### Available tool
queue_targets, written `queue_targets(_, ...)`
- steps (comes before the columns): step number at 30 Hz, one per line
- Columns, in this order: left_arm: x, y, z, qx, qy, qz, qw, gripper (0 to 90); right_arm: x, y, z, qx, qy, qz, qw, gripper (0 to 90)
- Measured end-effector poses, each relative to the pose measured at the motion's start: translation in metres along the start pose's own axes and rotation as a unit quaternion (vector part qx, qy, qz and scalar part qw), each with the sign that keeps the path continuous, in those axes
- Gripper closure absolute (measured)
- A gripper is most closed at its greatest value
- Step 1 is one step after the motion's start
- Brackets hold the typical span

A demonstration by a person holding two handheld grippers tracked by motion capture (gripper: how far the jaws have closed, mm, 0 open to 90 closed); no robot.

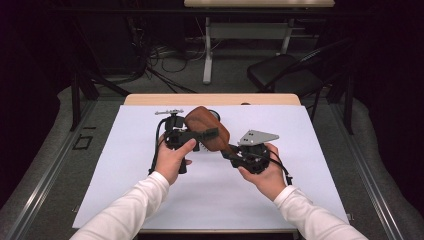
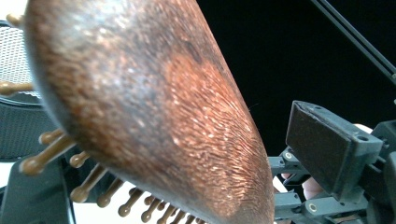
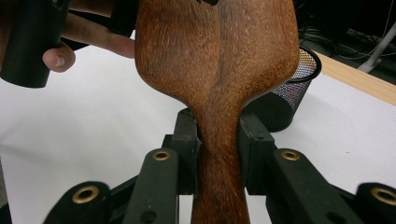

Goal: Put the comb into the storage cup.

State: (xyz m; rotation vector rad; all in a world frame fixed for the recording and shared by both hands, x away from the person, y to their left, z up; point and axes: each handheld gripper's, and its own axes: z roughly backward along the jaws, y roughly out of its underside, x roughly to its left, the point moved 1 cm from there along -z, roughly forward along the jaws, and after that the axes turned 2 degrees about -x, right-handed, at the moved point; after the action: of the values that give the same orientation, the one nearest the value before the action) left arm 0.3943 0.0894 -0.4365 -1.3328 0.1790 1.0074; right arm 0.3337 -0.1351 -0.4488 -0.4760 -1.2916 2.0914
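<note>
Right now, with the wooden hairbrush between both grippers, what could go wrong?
The right gripper clamps only the narrow handle of the hairbrush, so the head could twist or slip. The left gripper has jaws around the head; closing there might bend the pins. The mesh cup behind could get knocked.

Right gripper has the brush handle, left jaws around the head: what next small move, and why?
Probably close the left gripper onto the wooden hairbrush head: its jaws straddle the head without clearly pressing, while the right gripper clamps the handle. The mesh cup behind looks like the destination.
</note>
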Motion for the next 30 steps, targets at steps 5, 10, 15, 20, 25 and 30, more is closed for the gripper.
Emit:
queue_targets(5, 0.0028, -0.0003, 0.0014, -0.007, 0.007, 0.018, 0.9998, 15.8, 0.0009, 0.0020, -0.0035, -0.002, 0.002, 0.001, 1.0000, 71.4)
queue_targets(10, 0.0048, -0.0010, 0.0028, -0.015, 0.010, 0.026, 0.9995, 18.6, 0.0023, 0.0044, -0.0057, -0.008, 0.008, 0.007, 0.9999, 71.5)
queue_targets(15, 0.0041, -0.0014, 0.0035, -0.023, 0.013, 0.025, 0.9993, 19.5, 0.0021, 0.0046, -0.0064, -0.010, 0.010, 0.007, 0.9999, 71.5)
queue_targets(20, 0.0036, -0.0017, 0.0046, -0.026, 0.007, 0.026, 0.9993, 24.9, 0.0014, 0.0054, -0.0070, -0.009, 0.010, 0.007, 0.9999, 71.6)
queue_targets(25, 0.0047, -0.0018, 0.0059, -0.031, 0.000, 0.035, 0.9989, 29.9, 0.0015, 0.0053, -0.0072, -0.009, 0.011, 0.008, 0.9999, 71.6)
queue_targets(30, 0.0051, -0.0021, 0.0071, -0.033, -0.006, 0.042, 0.9985, 36.5, 0.0011, 0.0051, -0.0075, -0.010, 0.011, 0.008, 0.9999, 71.7)
